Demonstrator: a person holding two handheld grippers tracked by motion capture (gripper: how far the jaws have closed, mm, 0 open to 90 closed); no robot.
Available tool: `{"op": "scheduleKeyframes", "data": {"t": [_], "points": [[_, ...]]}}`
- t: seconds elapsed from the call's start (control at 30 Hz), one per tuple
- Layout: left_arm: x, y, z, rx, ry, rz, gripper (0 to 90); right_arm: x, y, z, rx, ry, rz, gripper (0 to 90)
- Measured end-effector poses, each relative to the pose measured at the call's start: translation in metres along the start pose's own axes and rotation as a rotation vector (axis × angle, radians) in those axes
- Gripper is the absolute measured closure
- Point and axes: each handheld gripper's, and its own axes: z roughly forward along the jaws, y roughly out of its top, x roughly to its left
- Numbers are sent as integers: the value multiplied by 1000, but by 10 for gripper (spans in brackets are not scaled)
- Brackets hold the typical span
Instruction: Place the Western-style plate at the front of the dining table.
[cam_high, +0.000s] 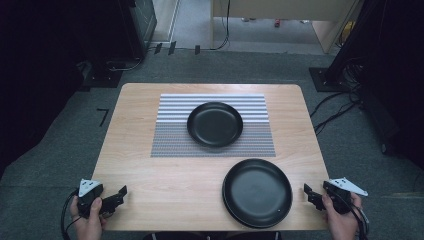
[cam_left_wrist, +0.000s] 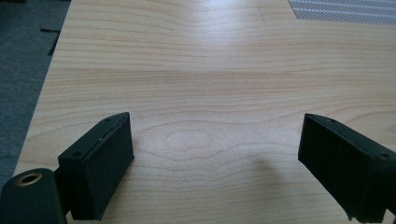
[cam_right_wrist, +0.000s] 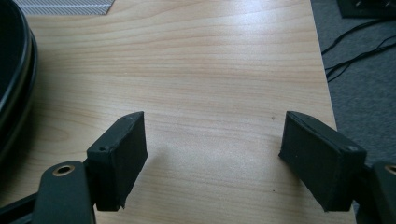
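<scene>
A grey carpeted floor (cam_high: 60, 150) surrounds a pale wooden worktop (cam_high: 135, 165), with dark equipment and loose black cables (cam_high: 335, 107) lying off to the sides and a lighter patch of flooring at the back. On the far half of the worktop lies a striped placemat (cam_high: 170, 125), its rear band in white and grey lines and its front band in a finer grey weave, and a black plate (cam_high: 215, 124) sits on the middle of it. A second, larger stack of black plates (cam_high: 257, 192) rests on the bare wood at the near edge, to the right of centre, well apart from the plate on the mat; in the right gripper view its dark rim (cam_right_wrist: 14, 79) shows as two edges, one on top of the other. The left tongs (cam_high: 116, 195) hang at the near left corner of the worktop, held in the person's left hand (cam_high: 89, 217), and point inward across the wood; in the left gripper view (cam_left_wrist: 215, 154) the two black jaws stand wide apart with nothing but bare wood between them, so they are released. The right tongs (cam_high: 311, 194) sit at the near right edge in the person's right hand (cam_high: 342, 215), just beside the stacked plates but not touching them; in the right gripper view (cam_right_wrist: 212, 149) their jaws are likewise spread wide over empty wood, released, with the plates off to the left.
</scene>
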Motion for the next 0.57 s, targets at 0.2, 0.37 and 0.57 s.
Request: {"op": "scheduleKeyframes", "data": {"t": [0.2,0.37,0.57], "points": [[-13,-3,7,1,87,93,98,7,-1,4,6,-31,-76,191],[-13,-3,8,-8,89,90,82,7,0,4,9,-28,-80,183],[-13,-3,8,-7,86,93,82,7,0,5,9,-28,-79,182]]}}
